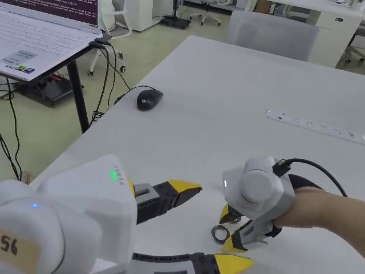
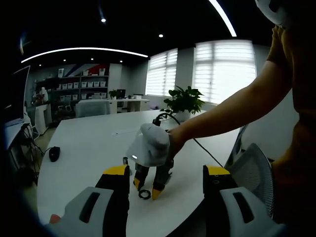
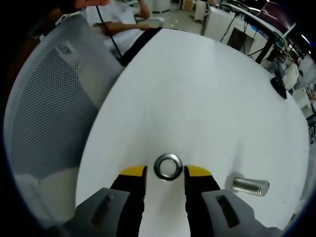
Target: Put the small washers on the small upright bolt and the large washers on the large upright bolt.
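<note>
Two grippers work above the white counter (image 1: 228,103) in the head view: left gripper (image 1: 222,225) gaping wide, right gripper (image 1: 229,230) parted around a washer (image 1: 219,233) lying flat. Left gripper view, same washer sits between the right's yellow fingers (image 2: 157,190). Right gripper view, washer centred, ungripped; bolt (image 3: 247,185) just beside.

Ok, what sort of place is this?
Probably an open-plan office or lab: a laptop, a mesh chair at the white table, with shelving and blinded windows behind.
</note>
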`<action>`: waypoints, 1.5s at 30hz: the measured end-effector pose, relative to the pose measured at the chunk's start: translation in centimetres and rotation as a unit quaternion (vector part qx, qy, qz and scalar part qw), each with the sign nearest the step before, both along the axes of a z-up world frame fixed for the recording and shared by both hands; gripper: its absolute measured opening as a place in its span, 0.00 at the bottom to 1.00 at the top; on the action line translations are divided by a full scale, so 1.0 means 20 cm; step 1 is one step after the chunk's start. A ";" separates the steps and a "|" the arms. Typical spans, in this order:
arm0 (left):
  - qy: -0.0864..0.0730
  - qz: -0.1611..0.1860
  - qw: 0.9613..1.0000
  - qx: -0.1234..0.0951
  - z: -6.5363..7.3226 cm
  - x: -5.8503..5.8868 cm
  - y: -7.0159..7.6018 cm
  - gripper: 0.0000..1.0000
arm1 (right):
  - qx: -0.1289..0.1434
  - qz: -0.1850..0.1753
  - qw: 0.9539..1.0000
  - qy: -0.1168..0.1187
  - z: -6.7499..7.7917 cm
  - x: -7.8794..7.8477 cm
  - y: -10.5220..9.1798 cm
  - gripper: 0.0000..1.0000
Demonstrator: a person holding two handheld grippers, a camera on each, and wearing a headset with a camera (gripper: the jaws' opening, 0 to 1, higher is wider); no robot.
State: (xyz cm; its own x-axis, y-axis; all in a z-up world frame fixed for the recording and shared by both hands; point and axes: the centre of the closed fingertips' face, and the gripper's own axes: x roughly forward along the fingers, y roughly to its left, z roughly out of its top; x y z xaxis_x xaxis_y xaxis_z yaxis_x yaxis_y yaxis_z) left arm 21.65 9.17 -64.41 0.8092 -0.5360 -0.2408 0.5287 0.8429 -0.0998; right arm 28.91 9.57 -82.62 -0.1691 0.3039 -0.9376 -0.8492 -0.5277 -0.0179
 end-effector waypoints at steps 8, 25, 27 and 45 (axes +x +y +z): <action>0.000 0.004 1.000 -0.004 -0.01 0.01 0.00 0.59 | -0.006 0.007 1.000 0.005 0.00 0.00 0.00 0.33; 0.002 0.011 1.000 -0.006 -0.01 -0.01 0.02 0.59 | -0.007 -0.005 1.000 -0.001 0.00 0.00 0.00 0.29; 0.001 0.010 1.000 -0.008 -0.01 0.00 0.01 0.59 | -0.006 -0.008 1.000 0.003 0.00 0.00 0.00 0.29; 0.000 0.009 1.000 -0.007 -0.01 0.00 0.00 0.59 | -0.013 -0.024 1.000 -0.006 0.01 0.01 -0.01 0.21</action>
State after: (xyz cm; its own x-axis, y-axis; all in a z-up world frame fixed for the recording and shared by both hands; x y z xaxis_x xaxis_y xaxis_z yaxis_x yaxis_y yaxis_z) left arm 21.60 9.25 -64.62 0.8186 -0.5245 -0.2341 0.5131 0.8510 -0.1122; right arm 29.07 9.28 -82.35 -0.1437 0.2874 -0.9470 -0.8731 -0.4872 -0.0154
